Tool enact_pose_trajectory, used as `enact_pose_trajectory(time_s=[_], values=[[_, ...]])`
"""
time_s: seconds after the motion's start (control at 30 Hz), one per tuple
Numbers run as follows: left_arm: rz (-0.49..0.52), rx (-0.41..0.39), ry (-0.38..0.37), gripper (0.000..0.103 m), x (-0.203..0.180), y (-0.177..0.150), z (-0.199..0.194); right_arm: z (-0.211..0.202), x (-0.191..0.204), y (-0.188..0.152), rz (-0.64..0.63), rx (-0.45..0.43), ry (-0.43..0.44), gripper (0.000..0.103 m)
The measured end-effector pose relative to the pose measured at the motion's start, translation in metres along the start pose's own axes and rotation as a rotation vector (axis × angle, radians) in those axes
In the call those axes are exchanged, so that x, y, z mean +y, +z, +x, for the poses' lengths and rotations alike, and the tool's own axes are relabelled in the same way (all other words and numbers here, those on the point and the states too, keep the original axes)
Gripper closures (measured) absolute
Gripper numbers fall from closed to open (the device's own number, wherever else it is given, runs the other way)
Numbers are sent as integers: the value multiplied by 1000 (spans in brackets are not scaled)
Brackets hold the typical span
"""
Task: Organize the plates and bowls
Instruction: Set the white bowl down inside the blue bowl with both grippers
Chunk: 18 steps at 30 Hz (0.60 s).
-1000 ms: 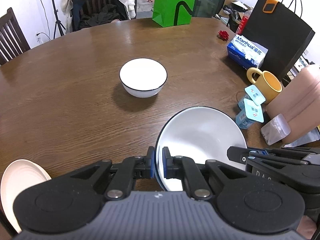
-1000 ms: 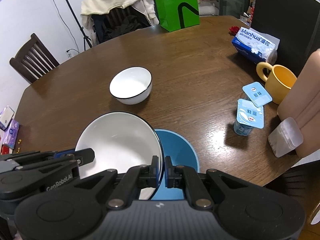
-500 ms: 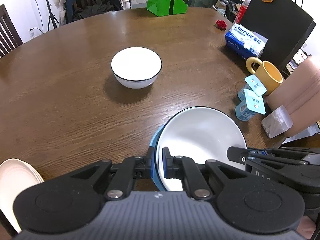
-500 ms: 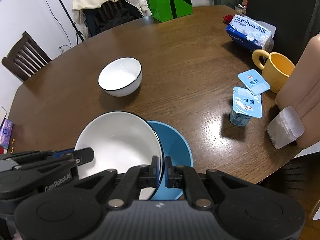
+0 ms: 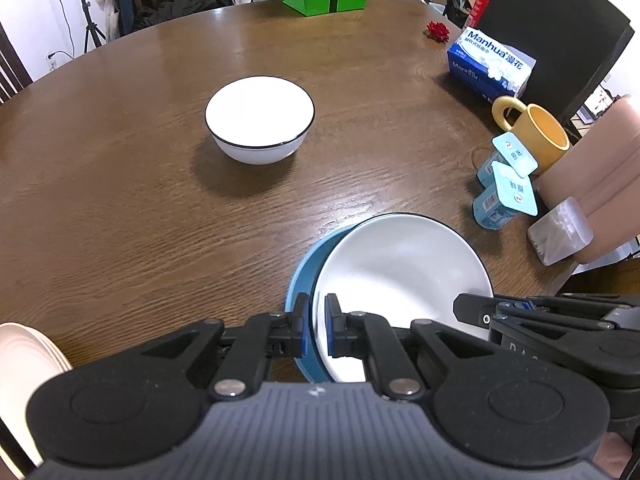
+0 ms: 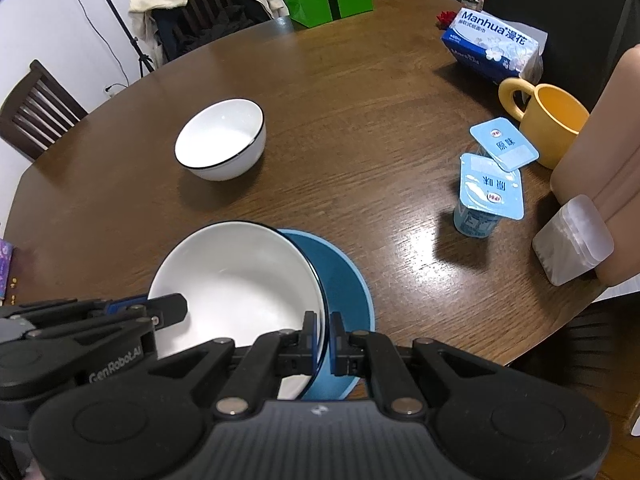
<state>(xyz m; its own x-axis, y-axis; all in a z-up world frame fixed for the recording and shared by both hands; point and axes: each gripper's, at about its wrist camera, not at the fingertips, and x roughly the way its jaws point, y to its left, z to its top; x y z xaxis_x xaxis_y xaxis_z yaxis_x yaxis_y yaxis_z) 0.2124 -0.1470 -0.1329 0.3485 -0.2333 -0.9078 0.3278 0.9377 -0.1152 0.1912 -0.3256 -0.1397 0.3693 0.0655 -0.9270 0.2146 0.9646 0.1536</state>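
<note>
White big bowl (image 5: 400,280), pinched shut at opposite rims by my left tongs (image 5: 316,328) and right tongs (image 6: 324,340), hangs tilted, overlapping the blue bowl (image 6: 344,280) on the worktop (image 5: 120,200).

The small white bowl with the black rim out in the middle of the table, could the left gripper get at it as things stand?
Probably not yet: the left gripper is clamped on the big white bowl's rim. The table path to the small white bowl looks clear.
</note>
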Motion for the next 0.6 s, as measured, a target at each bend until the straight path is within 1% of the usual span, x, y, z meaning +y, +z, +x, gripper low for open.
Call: enact_pose_trajectory(time_s=[0.6], values=[[15, 41, -1, 95, -4, 0, 24, 23, -7, -1, 26, 42, -11, 97]])
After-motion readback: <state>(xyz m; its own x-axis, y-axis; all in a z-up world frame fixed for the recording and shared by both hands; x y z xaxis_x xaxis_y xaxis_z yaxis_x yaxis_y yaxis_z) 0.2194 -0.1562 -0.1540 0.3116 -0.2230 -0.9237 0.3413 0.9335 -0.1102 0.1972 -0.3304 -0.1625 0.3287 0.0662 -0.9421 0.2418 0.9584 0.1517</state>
